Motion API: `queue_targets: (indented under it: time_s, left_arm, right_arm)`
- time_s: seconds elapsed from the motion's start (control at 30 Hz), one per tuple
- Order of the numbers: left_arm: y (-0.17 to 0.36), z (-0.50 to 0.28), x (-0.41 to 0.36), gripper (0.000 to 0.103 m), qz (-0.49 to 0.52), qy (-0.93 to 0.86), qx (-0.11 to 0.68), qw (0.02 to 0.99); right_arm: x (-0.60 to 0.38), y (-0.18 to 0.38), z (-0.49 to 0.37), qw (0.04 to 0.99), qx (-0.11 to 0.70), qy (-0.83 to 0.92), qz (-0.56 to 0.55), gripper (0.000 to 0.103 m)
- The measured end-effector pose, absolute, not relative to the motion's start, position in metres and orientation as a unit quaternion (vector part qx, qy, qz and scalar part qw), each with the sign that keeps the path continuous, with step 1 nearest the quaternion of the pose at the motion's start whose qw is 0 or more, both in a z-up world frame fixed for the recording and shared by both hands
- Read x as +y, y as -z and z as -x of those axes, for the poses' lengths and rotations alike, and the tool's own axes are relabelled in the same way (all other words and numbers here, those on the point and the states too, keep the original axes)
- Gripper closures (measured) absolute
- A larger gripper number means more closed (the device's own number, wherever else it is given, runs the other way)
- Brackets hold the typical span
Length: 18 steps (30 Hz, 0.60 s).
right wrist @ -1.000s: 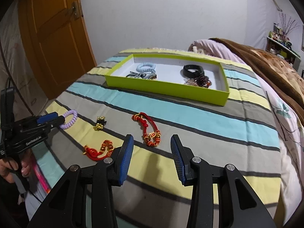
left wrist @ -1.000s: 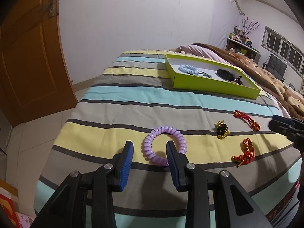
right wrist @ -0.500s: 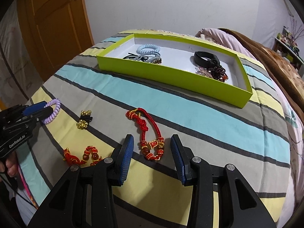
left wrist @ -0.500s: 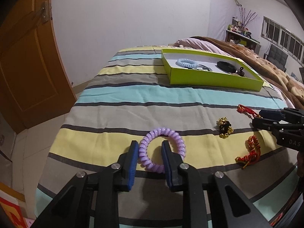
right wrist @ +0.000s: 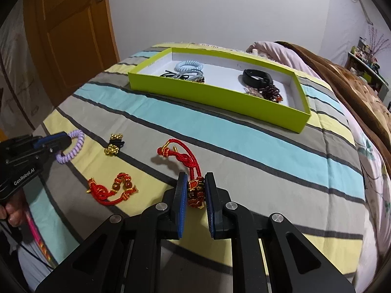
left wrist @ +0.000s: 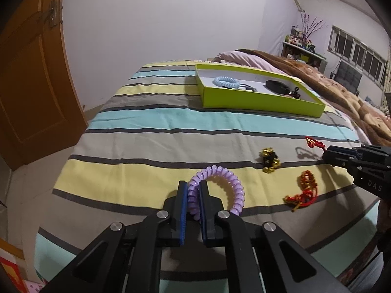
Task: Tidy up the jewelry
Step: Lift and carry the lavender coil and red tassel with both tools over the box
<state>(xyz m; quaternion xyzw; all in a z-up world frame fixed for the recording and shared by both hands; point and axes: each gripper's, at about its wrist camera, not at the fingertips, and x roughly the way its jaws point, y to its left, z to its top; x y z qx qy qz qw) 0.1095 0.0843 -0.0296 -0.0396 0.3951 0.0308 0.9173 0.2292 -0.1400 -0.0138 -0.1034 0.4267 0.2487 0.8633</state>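
Two pieces are gripped; several already lie in the green box.
Left gripper is clamped on the purple coil band, right gripper on the red cord bracelet; two pieces remain loose.

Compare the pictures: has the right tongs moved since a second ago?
Yes. The right tongs advanced toward the lime-green cardboard tray, which now looks nearer, and closed onto the beaded end of the red knotted cord bracelet.
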Motion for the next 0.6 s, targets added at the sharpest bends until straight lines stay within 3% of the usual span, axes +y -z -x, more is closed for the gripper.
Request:
queue_targets:
  time_s: [0.6]
  left_arm:
    - [-0.016,-0.097,0.056,0.094,0.043,0.0,0.343,0.939]
  right_arm:
    - [-0.176,-0.022,-0.21,0.888,0.395,-0.233,0.033,0.089]
